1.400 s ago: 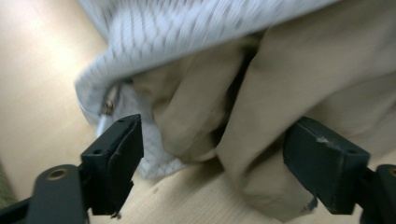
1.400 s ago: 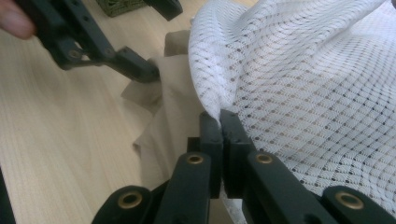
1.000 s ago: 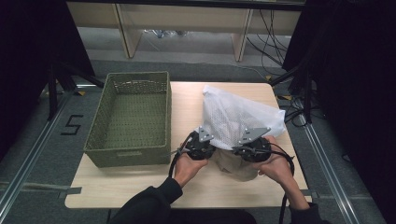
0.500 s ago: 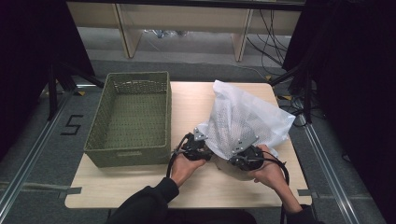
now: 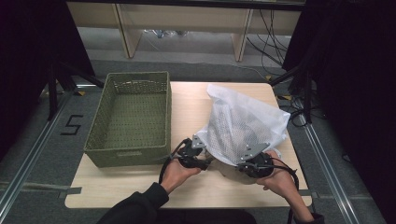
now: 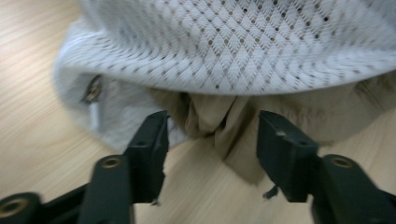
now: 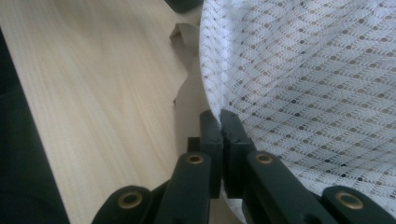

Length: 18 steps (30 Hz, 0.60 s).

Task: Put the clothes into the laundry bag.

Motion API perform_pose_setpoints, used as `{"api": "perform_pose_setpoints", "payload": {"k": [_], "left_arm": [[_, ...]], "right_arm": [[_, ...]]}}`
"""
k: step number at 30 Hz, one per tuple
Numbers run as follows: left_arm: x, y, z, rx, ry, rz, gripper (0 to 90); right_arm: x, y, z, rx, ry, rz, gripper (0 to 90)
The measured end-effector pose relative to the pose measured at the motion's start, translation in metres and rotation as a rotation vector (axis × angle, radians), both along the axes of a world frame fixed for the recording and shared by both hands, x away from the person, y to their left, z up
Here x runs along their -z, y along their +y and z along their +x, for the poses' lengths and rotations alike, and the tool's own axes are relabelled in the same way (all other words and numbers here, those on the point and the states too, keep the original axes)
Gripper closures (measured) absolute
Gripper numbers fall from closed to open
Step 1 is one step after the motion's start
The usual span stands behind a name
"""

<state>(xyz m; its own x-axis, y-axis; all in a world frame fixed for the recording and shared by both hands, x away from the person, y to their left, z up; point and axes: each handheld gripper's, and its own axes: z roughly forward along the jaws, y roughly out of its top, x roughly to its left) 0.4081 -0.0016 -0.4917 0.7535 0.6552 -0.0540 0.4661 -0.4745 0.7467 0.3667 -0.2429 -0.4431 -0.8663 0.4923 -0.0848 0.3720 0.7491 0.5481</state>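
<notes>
Left gripper (image 5: pixel 205 156) just let go: jaws have been opening and now stand about half apart, nothing pinched, with a fold of tan cloth (image 6: pixel 219 126) lying between them but not pressed. Right gripper (image 5: pixel 243 163) clamped tight on the edge of the white mesh bag (image 5: pixel 243 126), jaws fully together on the fabric, as seen close up in the right gripper view (image 7: pixel 223 123). Since a second ago, bag pulled taller and stretched up and away toward the far right of the worktop (image 5: pixel 140 186), its near edge now low beside both grippers. Tan cloth poking out from under the bag's mouth at the near side, resting on the wood. Probably a regrip: bag held open by one side, the freed side ready to take the cloth or a new hold on the rim. Green basket (image 5: pixel 133 149) empty at the left, well apart from the bag. Both hands low at the near edge, wrists angled inward, left hand (image 5: pixel 180 172) and right hand (image 5: pixel 280 179) cupped behind the grippers, jaws pointing forward and down.
</notes>
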Motion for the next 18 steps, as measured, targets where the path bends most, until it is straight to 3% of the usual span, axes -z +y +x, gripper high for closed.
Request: {"api": "perform_pose_setpoints", "payload": {"k": [4,5,6,8,10,11,13,14,15,16,17,18], "left_arm": [[0.009,-0.021,0.005,0.042,0.013,-0.043,78.0],[0.009,-0.021,0.005,0.042,0.013,-0.043,79.3],[0.008,-0.025,0.003,0.045,0.007,-0.059,80.0],[0.006,-0.030,-0.001,0.092,-0.021,-0.045,80.3],[0.004,-0.029,-0.004,0.104,-0.022,-0.047,79.5],[0.002,-0.026,-0.006,0.109,-0.018,-0.055,75.8],[0.000,-0.017,-0.009,0.096,0.005,-0.079,73.2],[-0.002,-0.012,-0.010,0.095,0.011,-0.091,66.0],[-0.004,-0.006,-0.011,0.088,0.005,-0.078,62.2],[-0.006,0.000,-0.012,0.072,-0.001,-0.071,60.4],[-0.008,0.005,-0.014,0.046,-0.009,-0.061,60.0],[-0.010,0.010,-0.014,0.025,-0.024,-0.032,60.0]], "right_arm": [[0.000,0.000,-0.001,-0.023,-0.016,0.010,90.0],[0.000,0.000,-0.001,-0.023,-0.016,0.010,90.0],[0.004,0.001,0.001,-0.036,-0.013,0.004,90.0],[0.007,0.001,0.002,-0.030,-0.007,-0.007,90.0],[0.014,0.000,0.003,-0.035,0.000,-0.027,90.0],[0.019,-0.002,0.004,-0.006,0.020,-0.018,90.0],[0.020,-0.004,0.006,-0.012,0.021,-0.017,90.0],[0.022,-0.007,0.007,0.000,0.025,-0.017,90.0],[0.022,-0.008,0.007,0.025,0.038,-0.012,90.0],[0.022,-0.009,0.009,0.011,0.039,-0.019,90.0],[0.022,-0.010,0.008,0.029,0.025,-0.022,90.0],[0.022,-0.010,0.008,0.029,0.025,-0.022,90.0]]}}
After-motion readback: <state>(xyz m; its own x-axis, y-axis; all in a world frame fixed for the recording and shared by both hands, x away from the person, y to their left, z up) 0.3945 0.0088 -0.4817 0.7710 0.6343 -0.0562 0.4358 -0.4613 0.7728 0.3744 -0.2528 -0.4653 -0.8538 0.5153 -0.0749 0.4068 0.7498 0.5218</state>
